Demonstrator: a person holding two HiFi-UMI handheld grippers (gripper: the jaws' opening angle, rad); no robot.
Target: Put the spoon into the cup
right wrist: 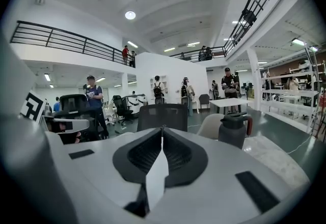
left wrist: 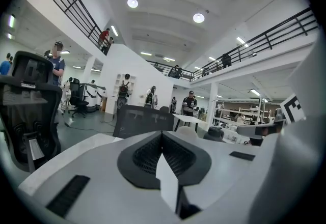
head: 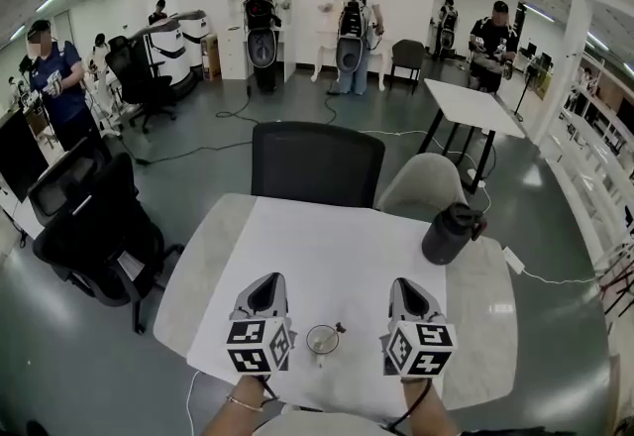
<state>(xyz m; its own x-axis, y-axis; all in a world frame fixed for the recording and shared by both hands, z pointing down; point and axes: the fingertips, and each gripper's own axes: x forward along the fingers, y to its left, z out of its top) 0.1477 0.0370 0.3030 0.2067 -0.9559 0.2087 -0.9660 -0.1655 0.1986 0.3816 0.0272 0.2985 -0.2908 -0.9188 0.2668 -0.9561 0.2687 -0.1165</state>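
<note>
A small clear glass cup [head: 322,339] stands on the white table [head: 327,246] near its front edge, between my two grippers. The spoon [head: 337,330] rests in the cup, its dark handle end sticking out over the rim to the upper right. My left gripper [head: 267,291] is just left of the cup and my right gripper [head: 408,298] is to its right, both apart from it. In the gripper views the left gripper [left wrist: 162,134] and the right gripper [right wrist: 162,129] are shut with nothing between the jaws. Neither gripper view shows the cup.
A dark jug [head: 451,232] with a red-trimmed handle stands at the table's right side, also in the right gripper view as the jug [right wrist: 233,129]. A black chair [head: 315,163] and a grey chair [head: 424,184] stand at the far edge. Several people work further back.
</note>
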